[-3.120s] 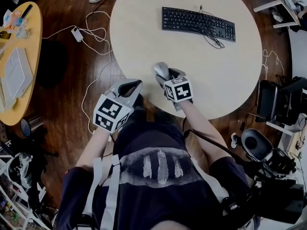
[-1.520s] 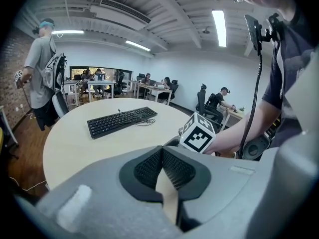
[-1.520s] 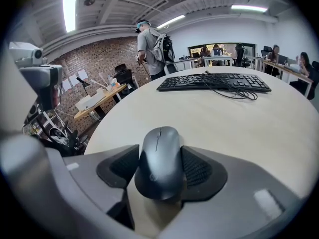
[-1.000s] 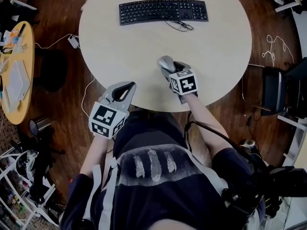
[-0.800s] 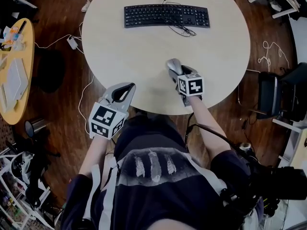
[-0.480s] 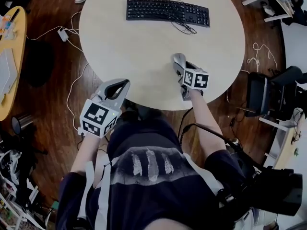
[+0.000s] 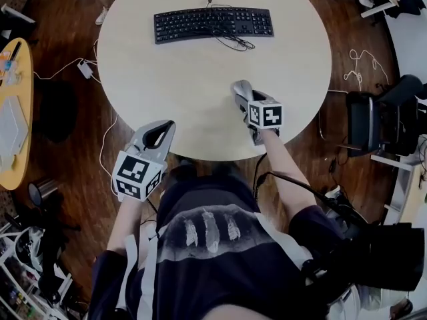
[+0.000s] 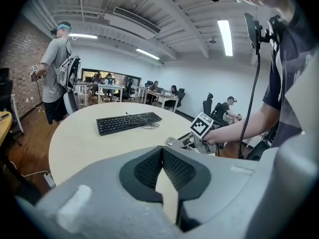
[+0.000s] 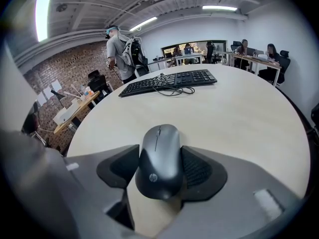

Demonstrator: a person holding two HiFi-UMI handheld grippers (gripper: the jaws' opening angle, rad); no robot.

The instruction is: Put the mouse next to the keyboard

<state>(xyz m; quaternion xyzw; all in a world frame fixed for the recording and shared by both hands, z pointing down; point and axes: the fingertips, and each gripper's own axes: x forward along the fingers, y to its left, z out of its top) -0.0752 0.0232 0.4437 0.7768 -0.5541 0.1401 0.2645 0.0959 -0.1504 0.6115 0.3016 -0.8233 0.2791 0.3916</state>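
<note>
While right gripper point(image 7: 241, 95) fingers clamp mouse point(image 9: 158, 158) over desk point(image 7: 200, 85), well apart from keyboard point(image 7: 213, 23), left gripper point(image 7: 159, 133) fingers closed together, empty

On the round pale desk point(image 7: 167, 85), a black keyboard point(image 7: 213, 24) lies at the far side with its thin black cable point(image 7: 235, 43) looped just in front, the right hand-held gripper point(image 7: 243, 99) carries a grey mouse point(image 7: 240, 90) well short of it, and the left hand-held gripper point(image 7: 159, 133) hovers at the near left rim.
</note>
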